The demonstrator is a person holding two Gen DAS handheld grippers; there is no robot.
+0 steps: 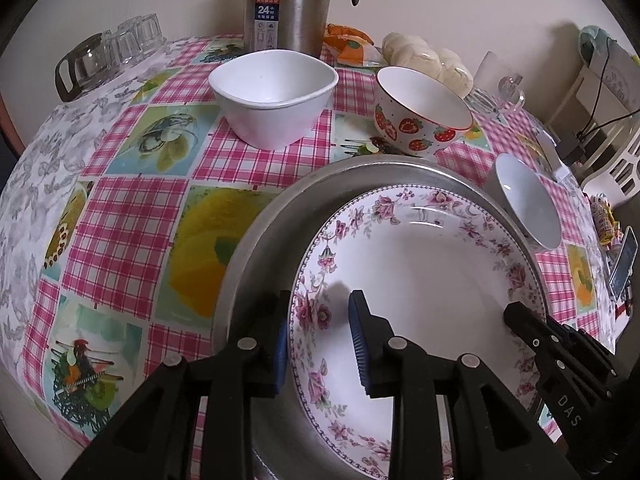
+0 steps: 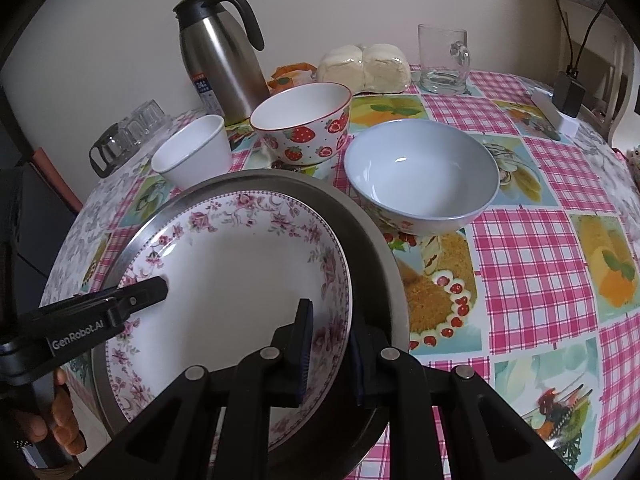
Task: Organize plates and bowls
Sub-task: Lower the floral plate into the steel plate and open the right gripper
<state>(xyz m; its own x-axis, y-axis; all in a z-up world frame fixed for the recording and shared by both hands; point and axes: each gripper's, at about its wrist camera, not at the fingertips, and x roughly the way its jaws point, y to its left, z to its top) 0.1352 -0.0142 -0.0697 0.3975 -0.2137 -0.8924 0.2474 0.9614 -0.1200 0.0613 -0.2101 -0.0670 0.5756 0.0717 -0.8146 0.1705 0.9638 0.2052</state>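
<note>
A white plate with a pink flower rim [image 1: 420, 280] [image 2: 240, 272] lies in a round metal tray [image 1: 264, 240] [image 2: 368, 248]. My left gripper [image 1: 320, 340] straddles the plate's left rim, jaws apart, one pad inside and one outside. My right gripper [image 2: 330, 350] straddles the plate's right rim the same way. Behind stand a square white bowl [image 1: 276, 96] [image 2: 196, 152], a strawberry bowl [image 1: 420, 116] [image 2: 304, 120] and a pale blue bowl [image 1: 528, 204] [image 2: 420, 180]. The left gripper also shows in the right wrist view [image 2: 100, 312].
A steel thermos jug [image 1: 288, 4] [image 2: 220, 56], upturned glasses [image 1: 120, 48], a glass mug [image 2: 444, 60], bagged buns [image 2: 364, 66] and an orange packet [image 1: 348, 44] stand along the far side of the checked tablecloth [image 2: 532, 240]. A charger with cables [image 2: 568, 92] lies at the right.
</note>
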